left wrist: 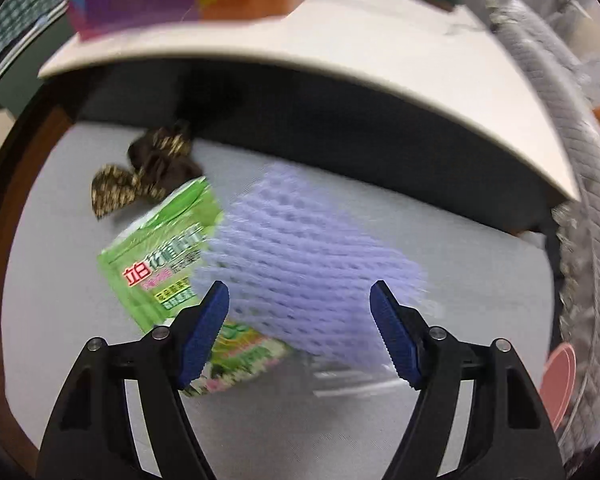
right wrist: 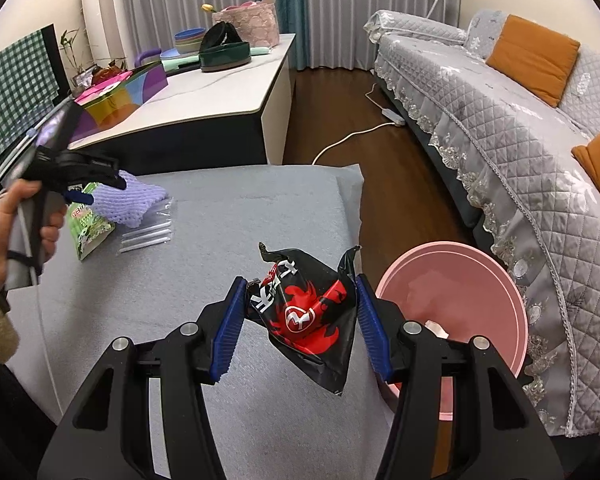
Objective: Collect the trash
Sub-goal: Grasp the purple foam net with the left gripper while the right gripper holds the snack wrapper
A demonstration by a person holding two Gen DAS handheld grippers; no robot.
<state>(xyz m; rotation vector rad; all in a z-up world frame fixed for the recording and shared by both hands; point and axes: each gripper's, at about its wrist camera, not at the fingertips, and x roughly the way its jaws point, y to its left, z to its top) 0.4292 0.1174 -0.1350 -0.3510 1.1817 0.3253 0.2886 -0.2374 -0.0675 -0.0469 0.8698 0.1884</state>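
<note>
In the left wrist view my left gripper [left wrist: 300,308] is open over a purple foam fruit net [left wrist: 300,256], which lies between its fingers on the grey mat. A green snack packet [left wrist: 160,272] lies under the net's left side, and a brown-gold crumpled wrapper [left wrist: 148,172] lies beyond it. In the right wrist view my right gripper [right wrist: 300,320] has its blue pads against both sides of a black-and-red snack bag [right wrist: 304,312], held up off the mat. The pink bin [right wrist: 460,312] stands just right of it. The left gripper [right wrist: 76,176], net [right wrist: 128,200] and green packet [right wrist: 88,228] show at far left.
A clear plastic sleeve with white sticks [right wrist: 148,232] lies by the net. A white-topped table [right wrist: 204,84] with a colourful bag and bowls stands behind the mat. A grey quilted sofa [right wrist: 500,128] with orange cushions runs along the right. A white power cable [right wrist: 352,136] crosses the wooden floor.
</note>
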